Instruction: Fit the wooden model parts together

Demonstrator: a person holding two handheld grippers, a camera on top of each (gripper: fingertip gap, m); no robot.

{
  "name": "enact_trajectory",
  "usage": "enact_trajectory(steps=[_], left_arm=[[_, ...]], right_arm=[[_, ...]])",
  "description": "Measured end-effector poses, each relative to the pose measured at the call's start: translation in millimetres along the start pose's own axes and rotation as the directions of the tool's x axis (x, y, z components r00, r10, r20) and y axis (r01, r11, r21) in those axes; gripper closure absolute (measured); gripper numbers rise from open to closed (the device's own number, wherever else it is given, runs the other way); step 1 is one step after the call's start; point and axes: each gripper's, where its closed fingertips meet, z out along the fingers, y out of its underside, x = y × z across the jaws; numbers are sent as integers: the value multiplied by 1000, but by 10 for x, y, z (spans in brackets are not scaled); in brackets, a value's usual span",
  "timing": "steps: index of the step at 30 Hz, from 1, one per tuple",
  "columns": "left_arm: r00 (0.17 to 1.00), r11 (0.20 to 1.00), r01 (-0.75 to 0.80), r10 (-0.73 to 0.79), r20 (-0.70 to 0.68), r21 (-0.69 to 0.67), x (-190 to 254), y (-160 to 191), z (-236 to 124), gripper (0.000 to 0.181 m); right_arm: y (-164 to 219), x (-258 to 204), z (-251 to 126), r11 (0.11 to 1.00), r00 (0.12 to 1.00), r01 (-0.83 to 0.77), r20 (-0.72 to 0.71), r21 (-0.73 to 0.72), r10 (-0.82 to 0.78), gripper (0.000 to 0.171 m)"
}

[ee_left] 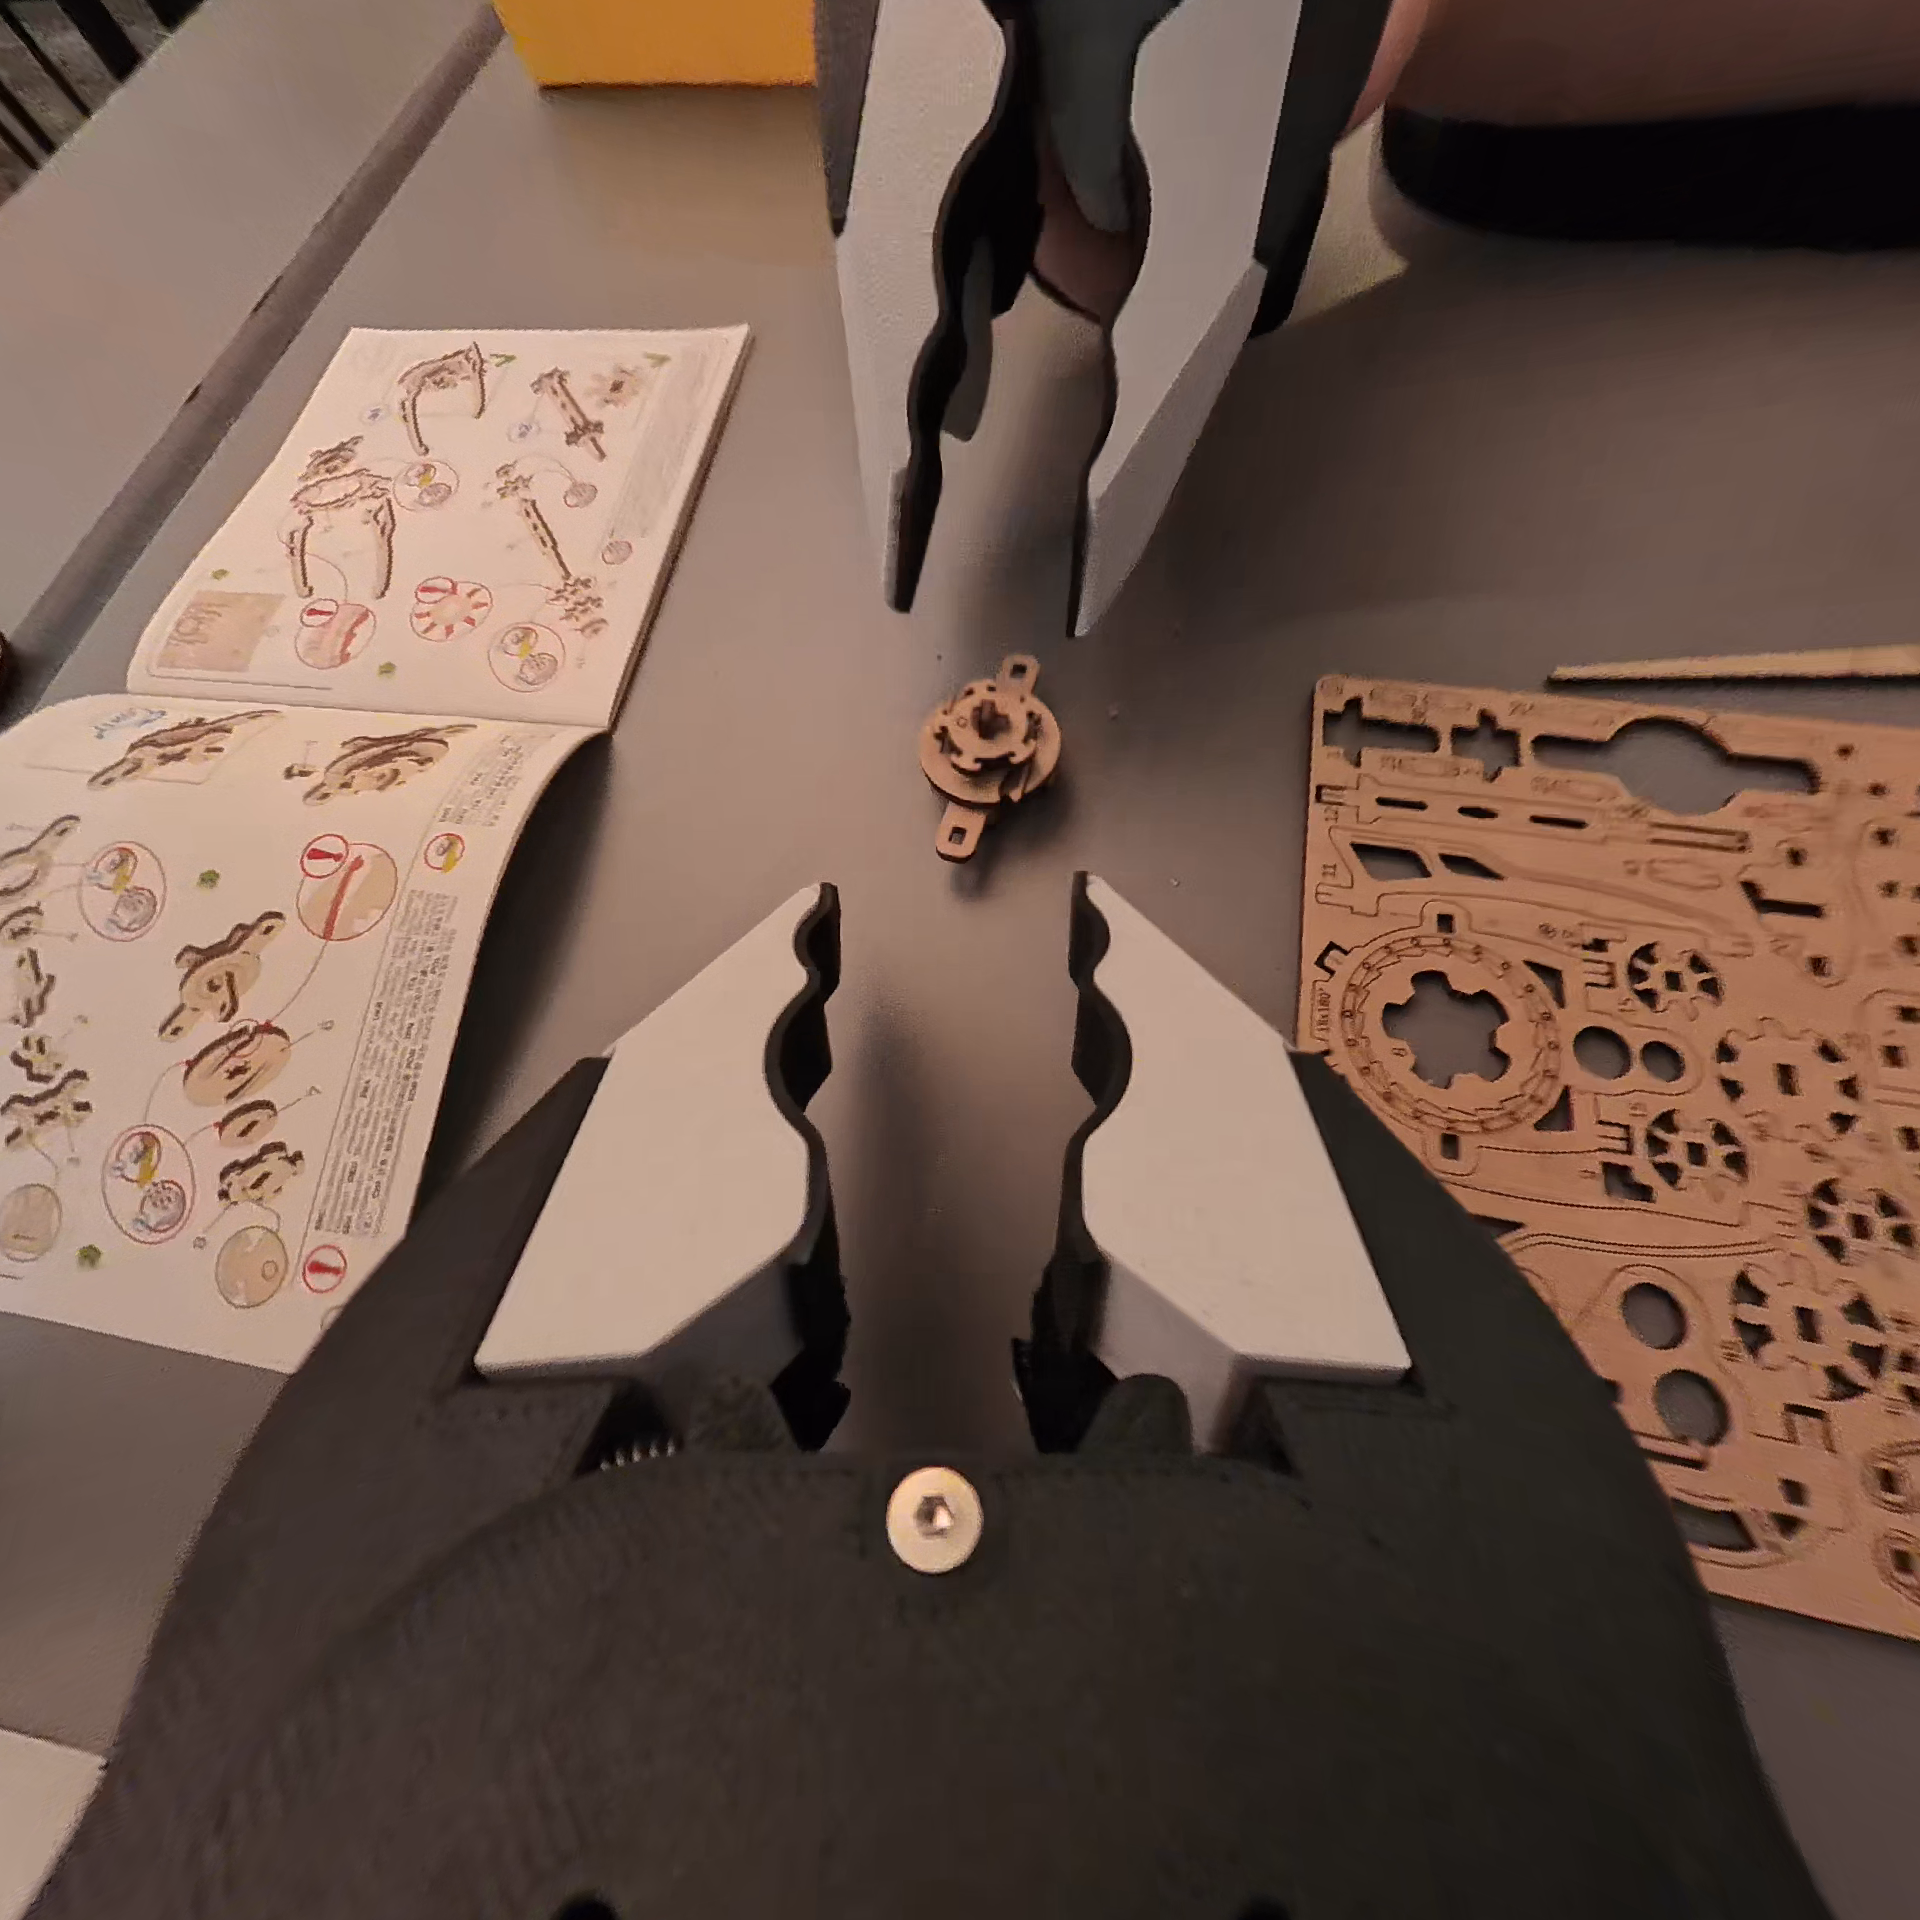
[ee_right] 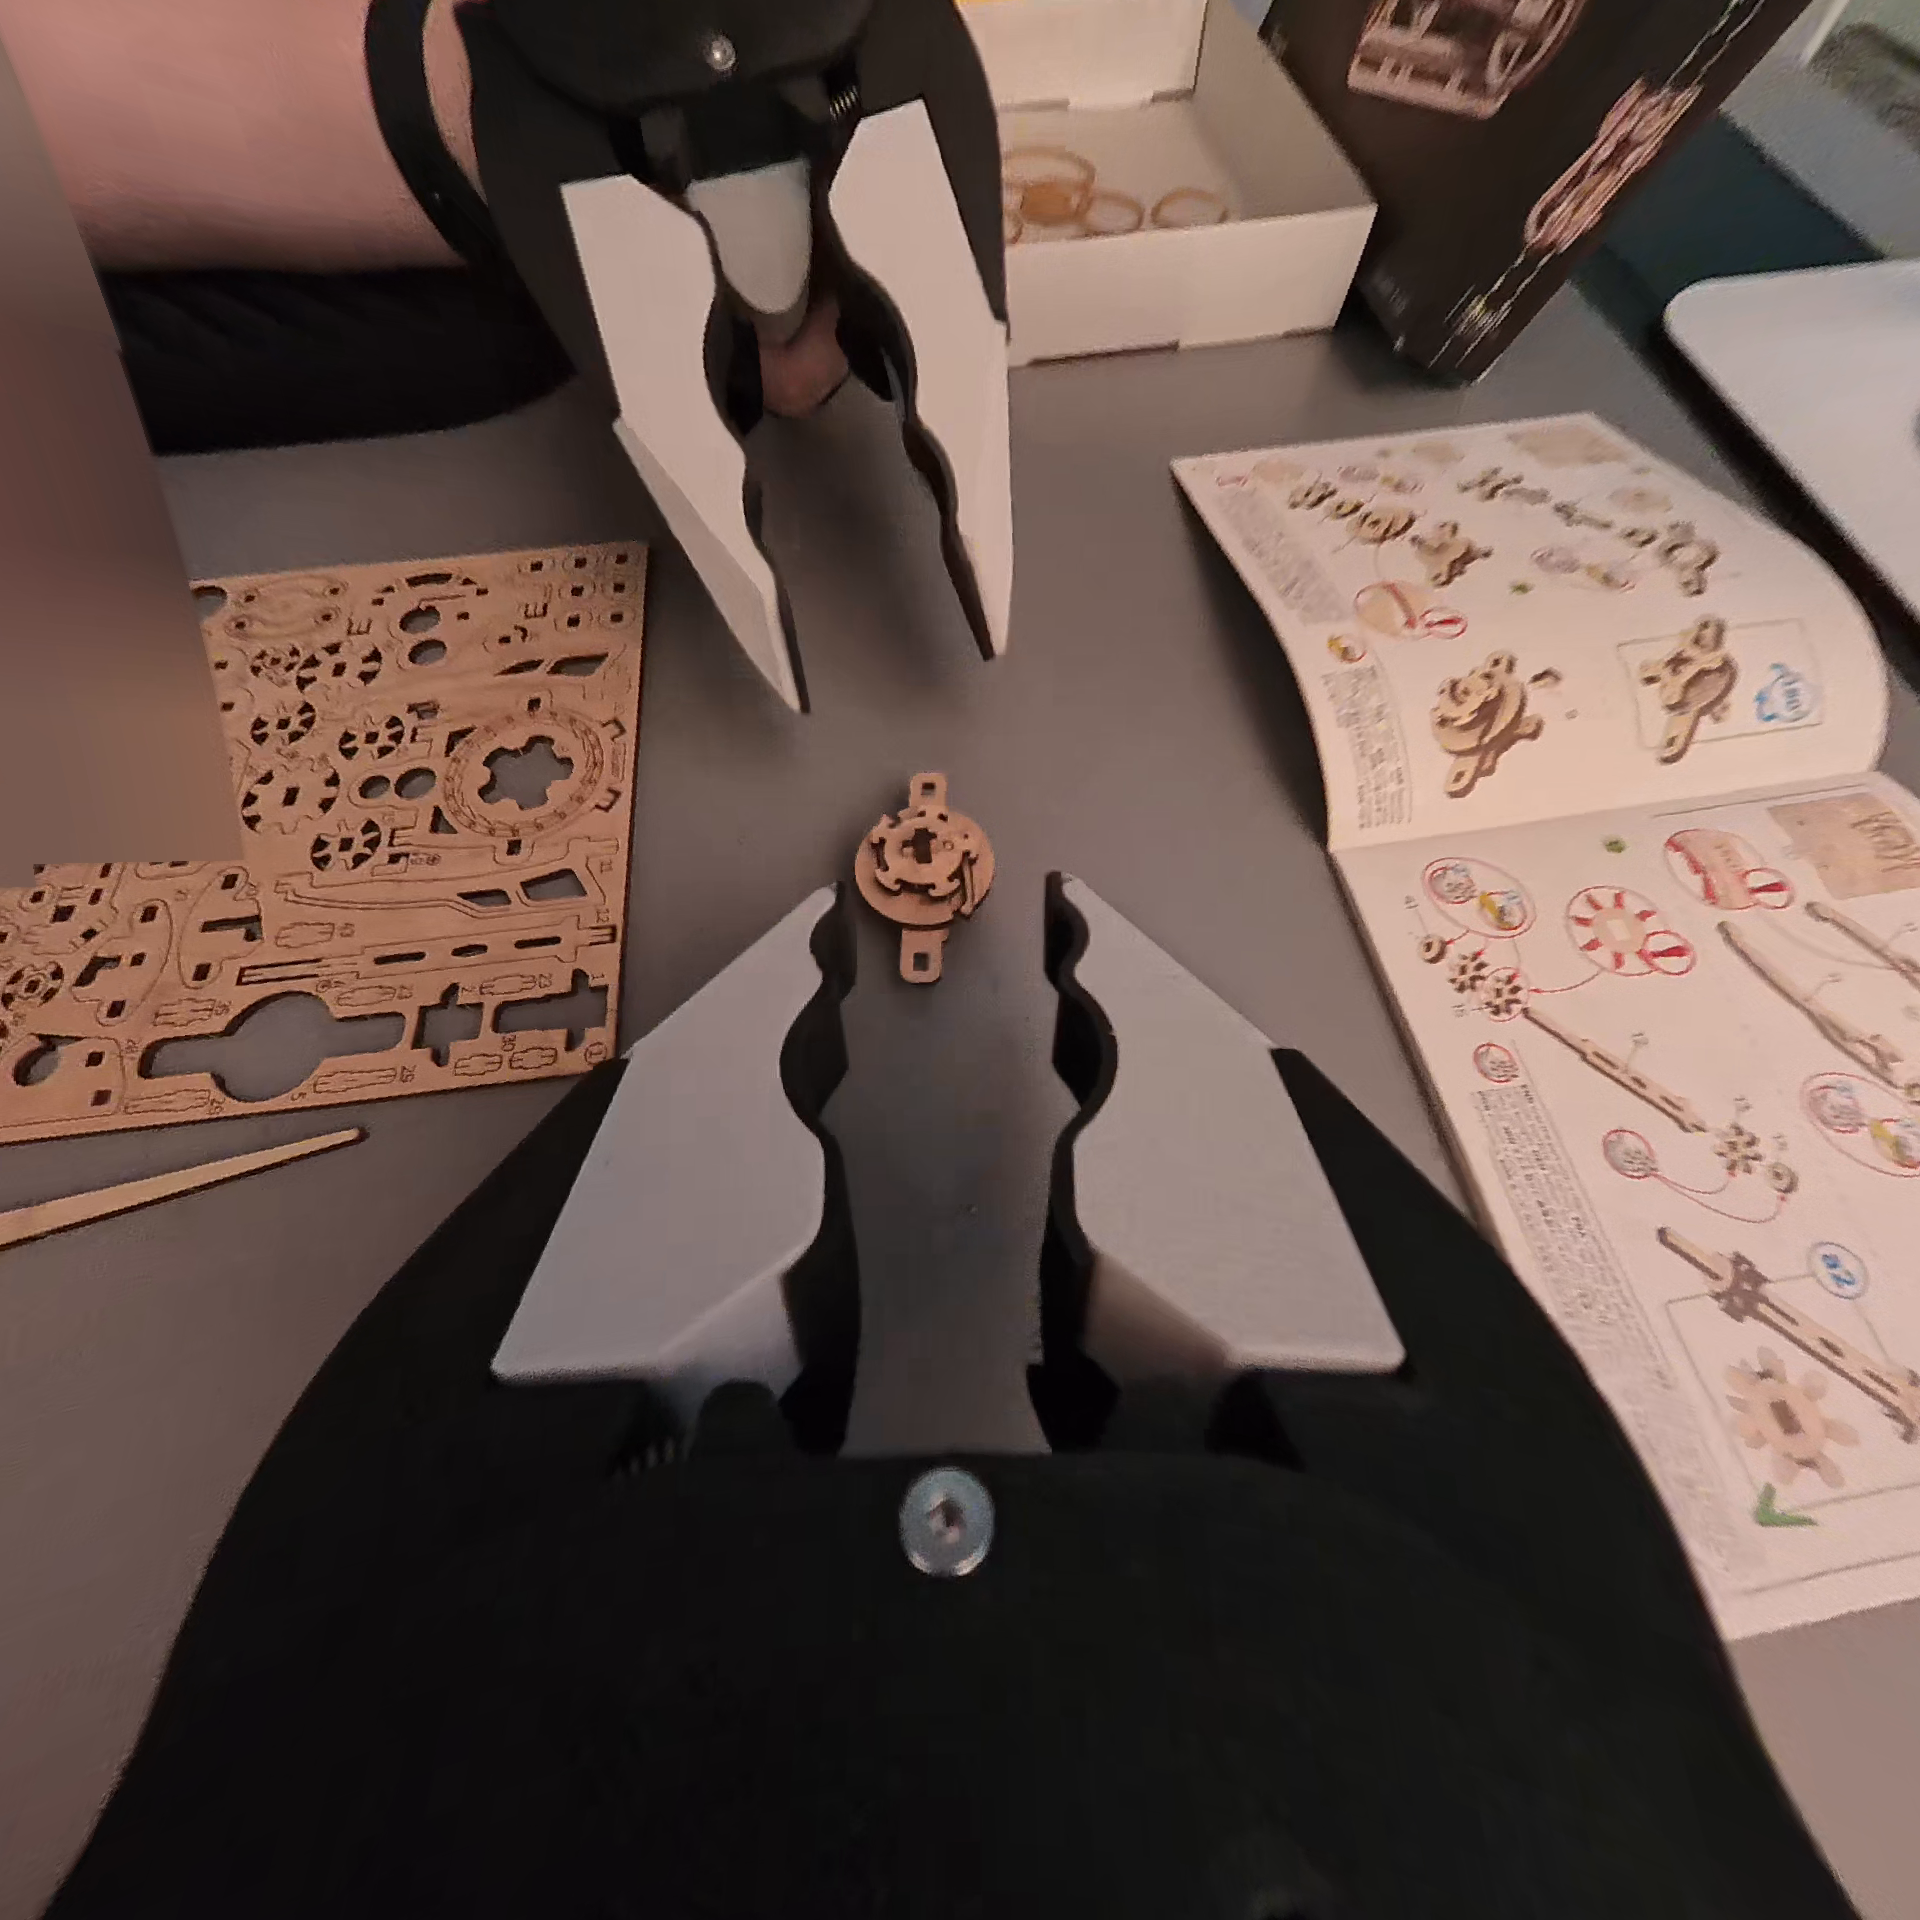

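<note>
A small round wooden assembly with two tabs lies flat on the grey table, between the two grippers. My left gripper is open and empty, its tips just short of the assembly. My right gripper is open and empty too; the assembly lies at its fingertips, close to the left finger. Each gripper faces the other: the right one shows in the left wrist view, the left one in the right wrist view. A laser-cut plywood sheet of parts lies flat; it also shows in the right wrist view.
An open instruction booklet lies beside the assembly, also in the right wrist view. A thin wooden stick lies near the sheet. A white box with rings, a dark carton and a yellow box stand at the edges. A person's arm rests nearby. Some 6 centimeters of space lies between my two pairs of fingers.
</note>
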Motion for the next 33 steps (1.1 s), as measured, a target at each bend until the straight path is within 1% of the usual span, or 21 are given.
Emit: enact_trajectory(steps=[2,4,6,8,10,12,15,19,23,26,30,31,33], left_arm=[[999,996,51,-50,-18,72,-29,-122,-96,144],[992,983,111,-100,-77,148,-8,-262,-212,149],[974,971,174,-145,-171,164,56,-303,-291,149],[955,965,214,-174,-242,151,110,-283,-329,147],[944,964,225,-180,-277,141,158,-280,-363,146],[946,970,199,-153,-285,142,209,-302,-405,145],[948,985,146,-113,-296,92,296,-250,-424,141],[933,992,128,-120,-340,1,424,-127,-358,136],[935,991,105,-126,-331,-82,470,9,-265,126],[937,986,96,-135,-322,-134,484,95,-231,119],[926,974,108,-171,-336,-198,529,195,-185,114],[926,972,105,-172,-335,-208,530,219,-168,111],[927,972,111,-176,-331,-205,519,217,-151,107]], right_arm=[[-70,32,-65,999,999,29,-29,32,-29,132],[-176,48,-143,995,995,74,-71,68,-69,128],[-343,5,-220,987,990,109,-103,116,-97,122],[-522,-91,-290,978,986,128,-132,166,-106,116],[-665,-287,-335,972,987,107,-140,210,-79,110],[-722,-594,-335,967,990,81,-136,242,-49,102],[-735,-1251,-250,953,997,50,-65,300,-32,97],[-534,-1859,9,975,1000,11,-13,223,-8,93],[-231,-2187,275,998,999,33,-20,61,-32,89],[-111,-2238,371,998,996,66,-62,-15,-67,89],[48,-2245,420,993,997,49,-58,-104,-55,91],[113,-2230,417,988,996,57,-64,-141,-67,91],[141,-2218,394,986,995,59,-68,-153,-70,93]])
